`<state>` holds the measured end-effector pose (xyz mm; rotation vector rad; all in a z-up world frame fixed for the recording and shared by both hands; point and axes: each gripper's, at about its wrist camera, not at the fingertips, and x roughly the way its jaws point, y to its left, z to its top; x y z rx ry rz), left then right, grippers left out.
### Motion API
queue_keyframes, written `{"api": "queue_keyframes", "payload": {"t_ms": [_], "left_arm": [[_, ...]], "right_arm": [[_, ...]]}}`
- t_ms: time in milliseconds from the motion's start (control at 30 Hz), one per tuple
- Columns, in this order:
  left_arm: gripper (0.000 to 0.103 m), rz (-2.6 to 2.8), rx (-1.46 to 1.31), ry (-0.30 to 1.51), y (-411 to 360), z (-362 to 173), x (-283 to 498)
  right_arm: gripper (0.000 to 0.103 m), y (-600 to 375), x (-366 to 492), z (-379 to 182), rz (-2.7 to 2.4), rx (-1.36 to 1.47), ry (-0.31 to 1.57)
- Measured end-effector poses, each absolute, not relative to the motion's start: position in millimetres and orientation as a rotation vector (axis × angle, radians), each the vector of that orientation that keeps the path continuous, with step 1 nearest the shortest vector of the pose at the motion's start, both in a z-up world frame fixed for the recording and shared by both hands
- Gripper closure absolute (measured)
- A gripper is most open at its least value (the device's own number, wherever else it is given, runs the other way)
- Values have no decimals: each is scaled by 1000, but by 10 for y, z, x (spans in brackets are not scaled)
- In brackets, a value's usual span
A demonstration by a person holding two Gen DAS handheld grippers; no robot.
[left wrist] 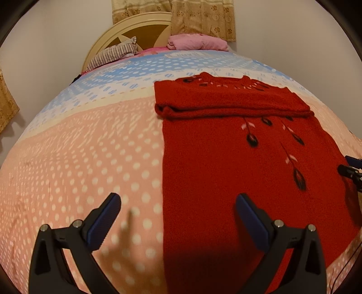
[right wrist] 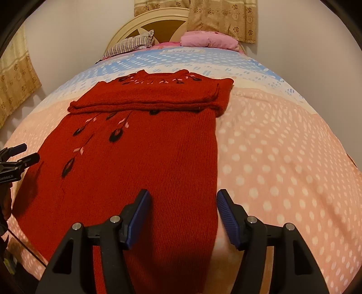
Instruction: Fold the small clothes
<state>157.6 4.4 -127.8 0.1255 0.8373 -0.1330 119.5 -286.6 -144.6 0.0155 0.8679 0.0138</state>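
Note:
A red knitted sweater (left wrist: pixel 226 171) with black and pink leaf embroidery lies flat on the bed, its sleeves folded across the chest at the far end. In the left wrist view my left gripper (left wrist: pixel 178 201) stands wide open, straddling the sweater's left edge near the hem; nothing is between its pads. In the right wrist view my right gripper (right wrist: pixel 183 197) is open over the sweater (right wrist: pixel 140 162) at its right edge, holding nothing. Each gripper shows at the border of the other's view: the right gripper (left wrist: pixel 349 170) and the left gripper (right wrist: pixel 20 156).
The bed sheet (left wrist: pixel 79 158) is pink with white dots and turns blue toward the headboard (left wrist: pixel 135 24). A striped pillow (left wrist: pixel 113 54) and a pink pillow (left wrist: pixel 196 43) lie at the far end. Curtains (right wrist: pixel 221 15) hang behind. A thin cable (right wrist: pixel 20 239) runs at lower left.

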Motion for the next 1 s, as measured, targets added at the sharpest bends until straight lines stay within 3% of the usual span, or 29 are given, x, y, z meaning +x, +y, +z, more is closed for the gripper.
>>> {"api": "queue_keyframes", "payload": {"t_ms": [900, 1000], "left_arm": [[0, -206, 58, 886, 234, -1476, 844], [6, -225, 47, 892, 236, -1487, 790]], "right_arm": [[36, -2818, 424, -1549, 7, -4, 875], [35, -2816, 328, -1570, 9, -7, 874]]}}
